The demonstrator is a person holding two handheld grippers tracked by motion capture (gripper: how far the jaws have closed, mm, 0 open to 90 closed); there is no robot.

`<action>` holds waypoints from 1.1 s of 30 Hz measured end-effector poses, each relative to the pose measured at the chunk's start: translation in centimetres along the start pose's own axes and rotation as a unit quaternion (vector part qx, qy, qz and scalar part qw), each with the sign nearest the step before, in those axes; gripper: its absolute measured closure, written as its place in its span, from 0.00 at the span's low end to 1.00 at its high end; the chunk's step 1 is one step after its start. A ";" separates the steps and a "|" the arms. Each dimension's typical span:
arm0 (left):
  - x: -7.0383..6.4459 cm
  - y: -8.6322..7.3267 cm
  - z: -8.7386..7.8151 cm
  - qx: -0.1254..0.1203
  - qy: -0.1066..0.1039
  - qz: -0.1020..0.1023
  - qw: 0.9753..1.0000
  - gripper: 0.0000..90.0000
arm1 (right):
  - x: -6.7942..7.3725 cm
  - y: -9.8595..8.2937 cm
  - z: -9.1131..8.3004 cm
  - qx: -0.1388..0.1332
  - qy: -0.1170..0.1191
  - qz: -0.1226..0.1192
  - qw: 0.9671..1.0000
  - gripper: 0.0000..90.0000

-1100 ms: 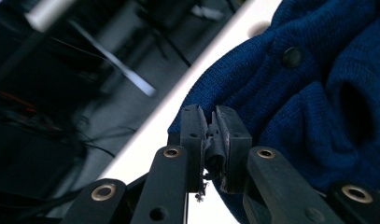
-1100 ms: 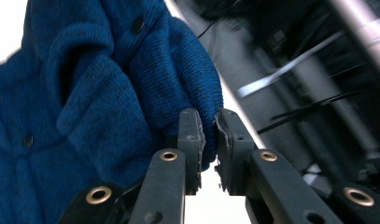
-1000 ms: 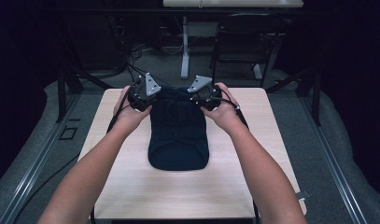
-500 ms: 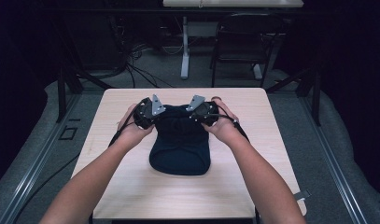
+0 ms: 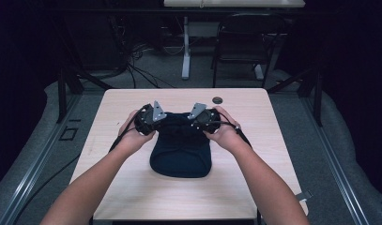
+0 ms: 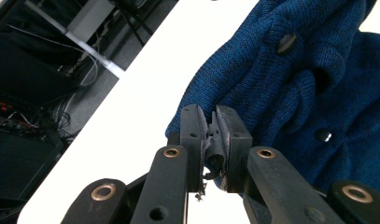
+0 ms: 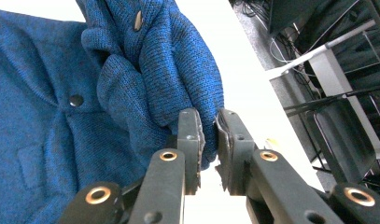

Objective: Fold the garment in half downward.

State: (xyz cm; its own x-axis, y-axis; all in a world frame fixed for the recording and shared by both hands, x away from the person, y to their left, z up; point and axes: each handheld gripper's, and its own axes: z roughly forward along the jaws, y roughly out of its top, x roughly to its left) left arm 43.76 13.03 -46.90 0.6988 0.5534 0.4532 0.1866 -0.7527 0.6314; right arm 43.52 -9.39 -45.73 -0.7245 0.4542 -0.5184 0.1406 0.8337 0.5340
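Looking down from the high view: dark blue knitted cardigan with buttons (image 5: 180, 154) lying in the middle of the pale wooden table (image 5: 132, 197), with its far edge held up by the left gripper (image 5: 159, 123) and the right gripper (image 5: 198, 123). Compared with one second ago, both grippers drawn nearer to the person and a little closer to each other, with the far part of the cardigan carried back over the rest and the cloth on the table shorter. Most likely a fold halfway done, the lifted edge not yet laid flat.

Seen along the left gripper (image 6: 214, 121): jaws narrow, pressed on a thin rolled edge of the cardigan (image 6: 290, 93), a dark round button (image 6: 285, 43) just above, the table (image 6: 131, 116) bright beneath.

Seen along the right gripper (image 7: 208, 123): jaws close but slightly apart, gripping a thick bunched fold of the cardigan (image 7: 38, 116). Hold on both sides apparently firm enough for lowering the edge next.
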 end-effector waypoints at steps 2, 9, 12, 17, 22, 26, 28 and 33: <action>0.0 -0.1 -0.1 0.000 -0.003 -0.001 1.000 0.92 | 0.0 0.0 -0.1 0.005 0.002 -0.001 1.000 0.89; -0.2 -0.3 -0.5 -0.002 -0.013 0.002 1.000 0.91 | 0.5 -0.3 -0.6 -0.003 0.017 0.004 1.000 0.88; -0.4 -0.3 -0.8 -0.005 -0.020 0.000 1.000 0.91 | 0.8 -0.5 -0.9 0.000 0.022 0.003 1.000 0.88; -1.0 -0.6 -1.3 -0.003 -0.043 0.002 0.999 0.91 | 1.3 -1.0 -1.3 0.007 0.036 -0.001 0.999 0.88; -1.6 -1.0 -1.7 -0.005 -0.062 0.010 0.998 0.91 | 2.1 -1.5 -1.7 0.011 0.053 -0.003 0.998 0.89; -2.0 -1.4 -1.9 -0.008 -0.075 0.016 0.997 0.91 | 2.9 -2.0 -2.0 0.011 0.071 -0.001 0.997 0.92; -2.1 -1.5 -2.1 -0.006 -0.080 0.016 0.997 0.91 | 3.3 -2.1 -2.1 0.017 0.077 -0.012 0.997 0.94; -2.8 -1.9 -2.2 -0.004 -0.091 0.020 0.996 0.91 | 3.9 -2.5 -2.4 0.026 0.093 -0.008 0.995 0.94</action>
State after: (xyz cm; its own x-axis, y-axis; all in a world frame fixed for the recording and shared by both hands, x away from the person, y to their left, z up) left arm 39.94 13.72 -48.00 0.8196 0.4479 0.3573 0.1504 -0.7699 0.6202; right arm 38.72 -10.49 -47.52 -0.8387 0.3794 -0.3907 0.1603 0.8576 0.4887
